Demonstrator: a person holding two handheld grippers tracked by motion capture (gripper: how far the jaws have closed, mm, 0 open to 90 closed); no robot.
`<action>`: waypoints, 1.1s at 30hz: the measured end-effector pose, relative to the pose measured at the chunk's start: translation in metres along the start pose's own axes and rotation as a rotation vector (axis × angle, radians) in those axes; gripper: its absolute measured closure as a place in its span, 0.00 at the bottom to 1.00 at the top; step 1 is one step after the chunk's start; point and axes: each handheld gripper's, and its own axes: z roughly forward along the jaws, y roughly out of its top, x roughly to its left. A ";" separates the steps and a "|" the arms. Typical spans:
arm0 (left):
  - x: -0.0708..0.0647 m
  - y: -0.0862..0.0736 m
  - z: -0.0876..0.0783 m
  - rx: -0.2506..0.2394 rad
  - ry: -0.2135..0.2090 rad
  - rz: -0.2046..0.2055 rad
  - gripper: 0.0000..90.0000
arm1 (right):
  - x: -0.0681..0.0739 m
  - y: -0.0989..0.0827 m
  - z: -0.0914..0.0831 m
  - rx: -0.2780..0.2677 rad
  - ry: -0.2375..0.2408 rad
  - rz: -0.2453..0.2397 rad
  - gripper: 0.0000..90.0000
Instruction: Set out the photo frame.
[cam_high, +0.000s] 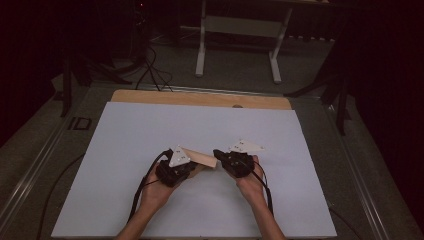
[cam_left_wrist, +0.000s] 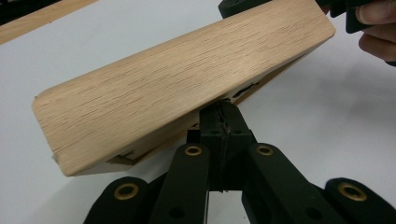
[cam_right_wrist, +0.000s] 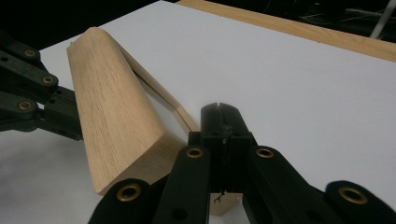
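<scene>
A light oak wooden piece, thick on one side with a thin rim, hangs tilted between both grippers just above the white sheet. My left gripper holds its left end; in the left gripper view the jaws are pressed together on the thin lower edge of the wood. My right gripper holds the right end; in the right gripper view its jaws are closed on the thin rim of the wood. The left gripper shows beyond it.
A white sheet covers the table, with a bare wooden strip along its far edge. Metal rails run along both sides. White table legs and cables stand on the floor behind.
</scene>
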 end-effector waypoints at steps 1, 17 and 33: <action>0.000 0.000 0.001 0.000 -0.002 -0.004 0.99 | 0.000 0.000 0.000 0.000 0.001 0.000 1.00; 0.001 0.000 0.004 0.005 -0.003 -0.009 0.99 | 0.006 -0.003 -0.003 -0.001 0.013 -0.015 1.00; 0.006 -0.001 0.007 0.002 -0.006 -0.033 0.99 | 0.013 -0.004 -0.005 0.000 0.026 -0.034 1.00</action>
